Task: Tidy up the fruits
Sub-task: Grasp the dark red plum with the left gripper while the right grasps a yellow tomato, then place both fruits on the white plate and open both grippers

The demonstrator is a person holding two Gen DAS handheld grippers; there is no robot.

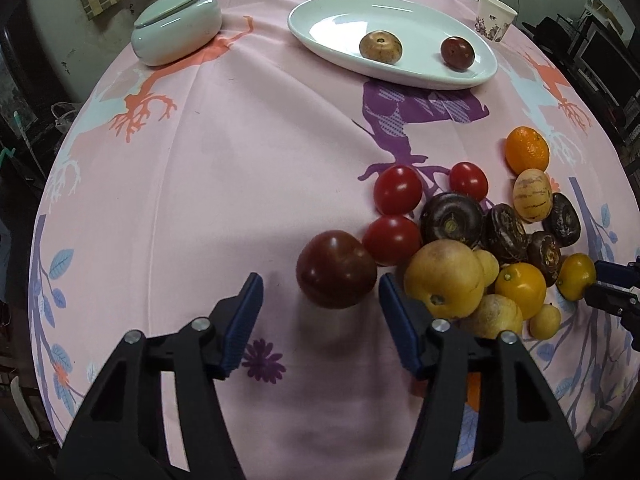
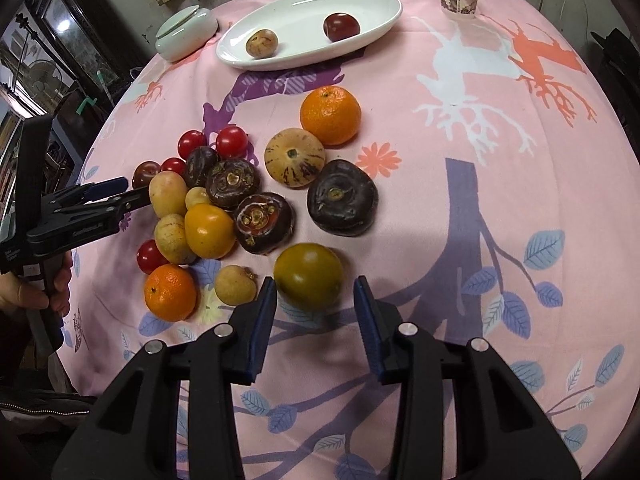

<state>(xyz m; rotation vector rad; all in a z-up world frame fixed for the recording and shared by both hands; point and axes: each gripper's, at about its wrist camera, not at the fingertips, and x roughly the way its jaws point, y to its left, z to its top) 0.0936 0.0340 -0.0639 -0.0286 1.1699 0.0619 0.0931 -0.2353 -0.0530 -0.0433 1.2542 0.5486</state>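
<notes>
A dark red tomato (image 1: 336,268) lies on the pink cloth between the fingers of my left gripper (image 1: 320,280). The right pad is close against it and the left pad stands clear, so the gripper is open. My right gripper (image 2: 315,284) is shut on a yellow-green tomato (image 2: 308,276), gripping it at the fingertips. It also shows at the right edge of the left wrist view, where the right gripper (image 1: 594,282) meets the yellow-green tomato (image 1: 576,276). A heap of fruit (image 2: 224,200) lies between the two grippers. The white oval plate (image 1: 340,20) at the back holds a tan fruit (image 1: 380,47) and a dark red one (image 1: 457,53).
A lidded pale green jar (image 1: 176,28) stands at the back left and a paper cup (image 1: 494,16) at the back right. An orange (image 2: 330,114) and a striped melon-like fruit (image 2: 294,158) lie near the heap. A hand (image 2: 24,292) holds the left gripper (image 2: 132,190).
</notes>
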